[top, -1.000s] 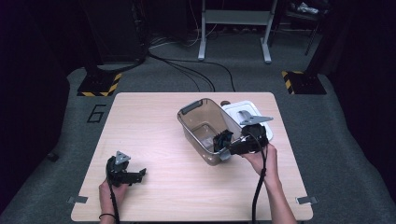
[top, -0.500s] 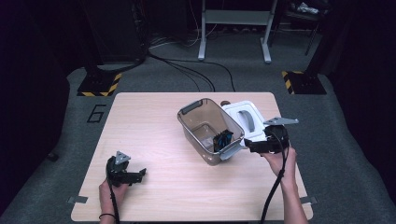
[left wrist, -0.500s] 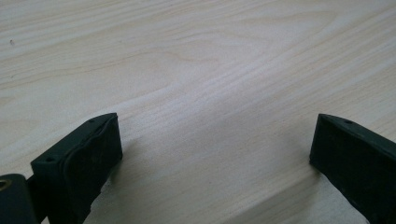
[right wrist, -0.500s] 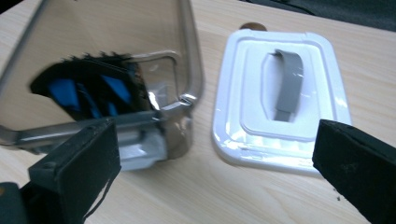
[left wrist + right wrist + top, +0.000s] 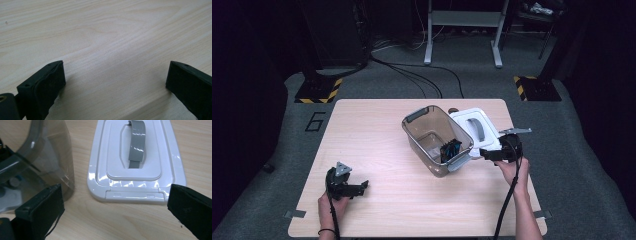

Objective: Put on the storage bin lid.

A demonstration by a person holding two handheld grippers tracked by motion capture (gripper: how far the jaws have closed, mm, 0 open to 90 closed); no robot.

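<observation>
1. Reaching toward the white lid (image 5: 136, 160): the right gripper (image 5: 492, 154) has jaws spread wide and empty, with the lid's near edge between them in the right gripper view. Lid lies flat on the table (image 5: 377, 135), grey handle (image 5: 137, 142) up, just beside the smoky bin (image 5: 436, 137) on its right.
2. Left gripper (image 5: 347, 186) rests low over bare wood near the front-left corner, well apart from the bin; jaws spread, holding nothing.
3. Likely next step, as a guess: grab the lid and set it on the bin.
4. Risk: the lid is flat and thin at the edge, so the jaws may skid over the rim and just push it away across the wood instead of pinching it.
5. Risk: the lower-left jaw in the right gripper view sits very close to the bin wall (image 5: 50, 157). Closing or advancing here could knock or shove the bin, which looks light.
6. Risk: a pinch on one edge only could let the lid droop or swing when lifted and clip the bin rim.
7. Risk: the black-and-blue item (image 5: 450, 149) stands inside the bin near the right wall; if it sits tall, the lid may not seat. Cannot tell its height.
8. Risk: nothing steadies the bin, since the left gripper is far off, so pressing the lid down could slide it.
</observation>
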